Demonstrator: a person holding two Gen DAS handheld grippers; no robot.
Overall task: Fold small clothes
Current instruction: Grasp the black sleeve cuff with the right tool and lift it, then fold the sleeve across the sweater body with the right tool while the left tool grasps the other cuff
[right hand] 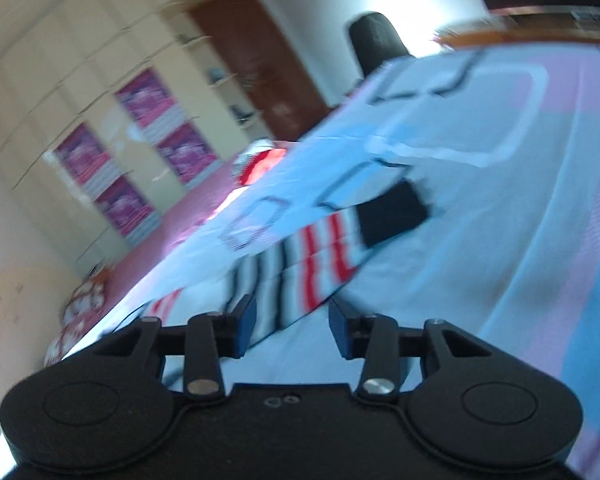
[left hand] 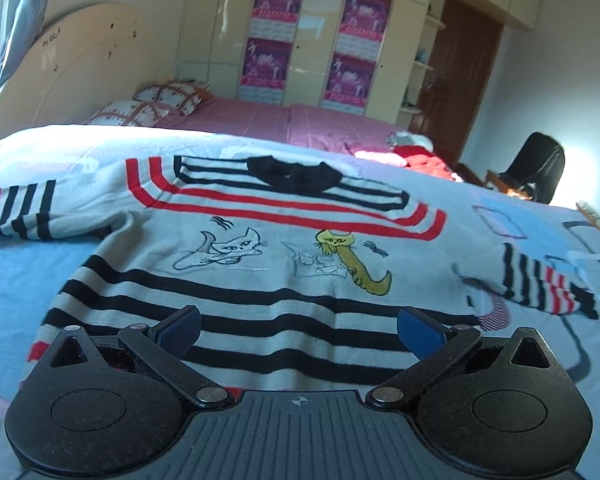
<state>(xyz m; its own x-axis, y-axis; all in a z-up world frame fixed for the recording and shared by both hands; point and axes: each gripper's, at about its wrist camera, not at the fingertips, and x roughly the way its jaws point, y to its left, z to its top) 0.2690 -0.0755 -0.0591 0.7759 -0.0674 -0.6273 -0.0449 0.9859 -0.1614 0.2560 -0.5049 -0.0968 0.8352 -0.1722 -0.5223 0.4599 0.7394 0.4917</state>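
A small white sweater (left hand: 260, 264) with black and red stripes, a black collar and two embroidered cats lies flat, front up, on a light blue sheet (left hand: 16, 280). Both sleeves spread out sideways. My left gripper (left hand: 298, 334) is open and empty, hovering over the sweater's striped hem. In the blurred right wrist view, the right sleeve (right hand: 300, 264) with its black cuff (right hand: 392, 216) lies on the sheet. My right gripper (right hand: 292, 328) is open and empty, just short of the sleeve, its fingers straddling the sleeve's near edge.
A pile of red and white clothes (left hand: 412, 152) lies beyond the sheet on the pink bedspread (left hand: 260, 120). Pillows (left hand: 156, 104) sit by the headboard. A dark chair (left hand: 536, 168) stands at the right of the bed. Wardrobes line the back wall.
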